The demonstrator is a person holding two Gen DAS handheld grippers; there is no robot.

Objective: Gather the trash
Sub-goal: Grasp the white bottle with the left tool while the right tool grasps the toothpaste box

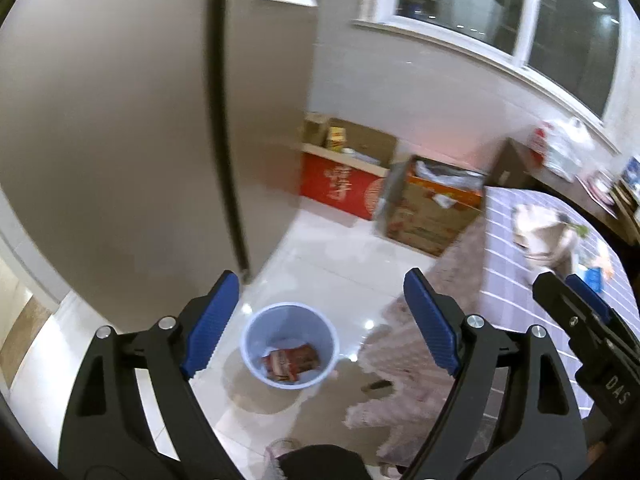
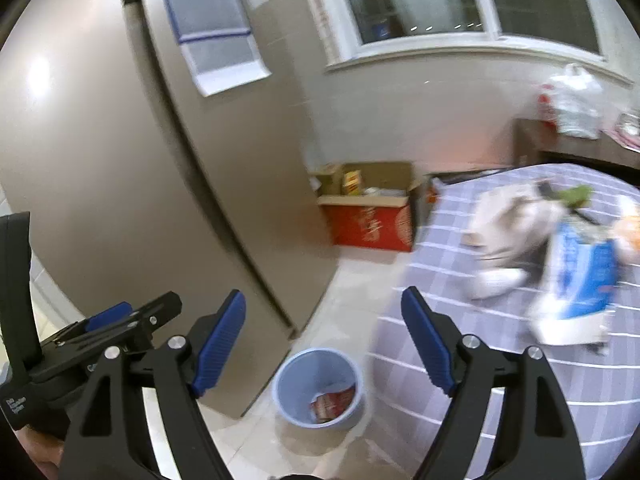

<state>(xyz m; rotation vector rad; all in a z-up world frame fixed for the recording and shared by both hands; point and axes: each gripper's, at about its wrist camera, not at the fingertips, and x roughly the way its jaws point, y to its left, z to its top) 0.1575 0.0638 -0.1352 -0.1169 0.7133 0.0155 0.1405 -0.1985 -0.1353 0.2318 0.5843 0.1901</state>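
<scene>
Trash lies in two places. A red printed wrapper (image 1: 291, 364) sits crumpled at the bottom of a round, pale blue plastic bin (image 1: 256, 332) on the glossy white tile floor (image 1: 332, 256), near the corner of a smooth beige fridge (image 1: 120, 140). More lies on the table (image 2: 460, 360), under a lilac cloth with white check lines: a blue and white bag (image 2: 576, 280), a pale crumpled paper lump (image 2: 508, 224) just beside it, and something green (image 2: 576, 193) behind; motion blur smears all three, so their exact make is unclear.

The left tongs (image 1: 322, 316) hang over the bin, their ribbed blue pads wide apart and holding nothing. The right tongs (image 2: 324, 332) are likewise spread and bare, between bin and table edge; each pair shows at the rim of the other's view.

Against the grey wall stand a red cardboard box (image 1: 340, 188) with open flaps and a brown carton (image 1: 432, 212) stuffed with paper. A fuzzy pale rug (image 1: 400, 360) lies beside the bin, a small dark thing on it too blurred to name. A white plastic bag (image 2: 572, 100) rests on a dark wooden cabinet (image 2: 560, 152), cut off at the frame.
</scene>
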